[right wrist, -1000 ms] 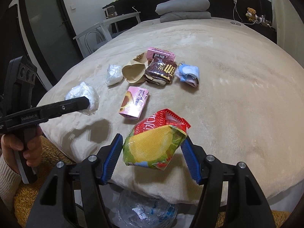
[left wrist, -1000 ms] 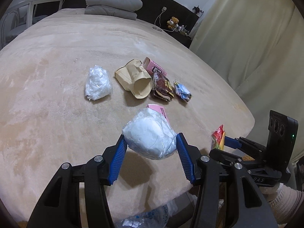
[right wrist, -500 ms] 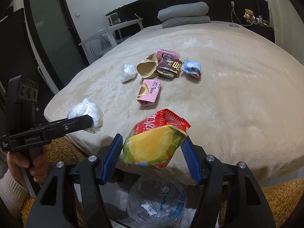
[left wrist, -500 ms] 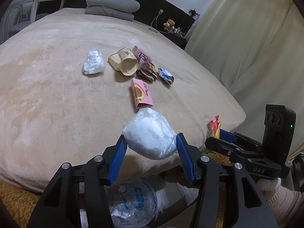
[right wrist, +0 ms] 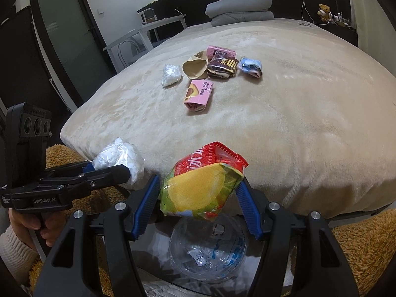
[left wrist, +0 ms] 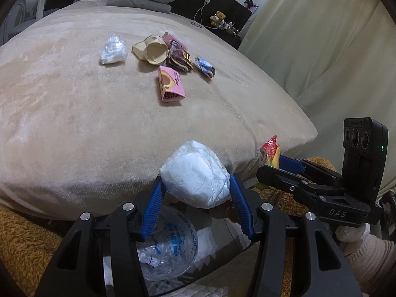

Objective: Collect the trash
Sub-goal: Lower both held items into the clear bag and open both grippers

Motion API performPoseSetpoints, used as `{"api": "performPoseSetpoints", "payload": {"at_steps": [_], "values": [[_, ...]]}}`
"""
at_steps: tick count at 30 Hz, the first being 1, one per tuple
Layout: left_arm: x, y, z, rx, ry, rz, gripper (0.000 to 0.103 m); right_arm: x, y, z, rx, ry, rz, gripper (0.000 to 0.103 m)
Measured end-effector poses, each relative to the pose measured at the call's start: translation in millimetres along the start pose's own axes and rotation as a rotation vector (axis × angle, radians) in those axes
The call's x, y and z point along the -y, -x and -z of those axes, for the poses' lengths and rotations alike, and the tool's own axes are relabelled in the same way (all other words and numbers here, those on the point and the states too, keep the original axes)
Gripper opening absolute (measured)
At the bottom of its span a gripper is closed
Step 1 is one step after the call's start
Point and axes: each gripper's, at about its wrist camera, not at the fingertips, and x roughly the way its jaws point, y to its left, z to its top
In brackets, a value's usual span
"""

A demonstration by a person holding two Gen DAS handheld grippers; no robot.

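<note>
Most of the bed (left wrist: 74,123) lies bare, with its near edge rounding down to shaggy orange carpet (right wrist: 358,242). Six bits of litter cluster toward its far middle, the pink carton (left wrist: 170,84) nearest the edge. Below that edge sits a clear plastic-lined bin (right wrist: 210,255). The left claw (left wrist: 195,198) grips a white crumpled wad (left wrist: 195,180); the right claw (right wrist: 198,198) grips a yellow-red snack bag (right wrist: 200,185) over the bin.

Dim warm indoor light, soft shadows, sharp focus, strong fisheye bending, dark vignetted corners.
</note>
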Motion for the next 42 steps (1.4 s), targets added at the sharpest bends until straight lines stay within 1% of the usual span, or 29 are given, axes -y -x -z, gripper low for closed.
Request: {"api": "performPoseSetpoints", "payload": {"at_steps": [6,14,16,18,20,27,35,42], "values": [[3,-16,14,-0.084,0.006,-0.025,0.052,5,-13,12,-0.081,-0.020,-0.009,0.063],[-6,-41,29,-0.210,0.036,-0.062,0.052,14,-36,24,-0.206,-0.060,-0.017,0.063],[-9,-47,32,-0.242,0.046,-0.077,0.052,15,-44,25,-0.235,-0.069,-0.013,0.063],[-12,-55,35,-0.281,0.058,-0.108,0.052,16,-51,28,-0.265,-0.076,-0.005,0.063],[-16,-62,39,-0.315,0.074,-0.115,0.052,17,-59,30,-0.295,-0.079,0.005,0.063],[-23,-81,48,-0.400,0.100,-0.134,0.052,23,-81,35,-0.383,-0.114,0.015,0.063],[-27,-99,62,-0.500,0.117,-0.150,0.052,36,-103,43,-0.492,-0.206,-0.011,0.063],[-26,-113,66,-0.565,0.126,-0.166,0.052,42,-116,50,-0.579,-0.277,-0.039,0.063]]}}
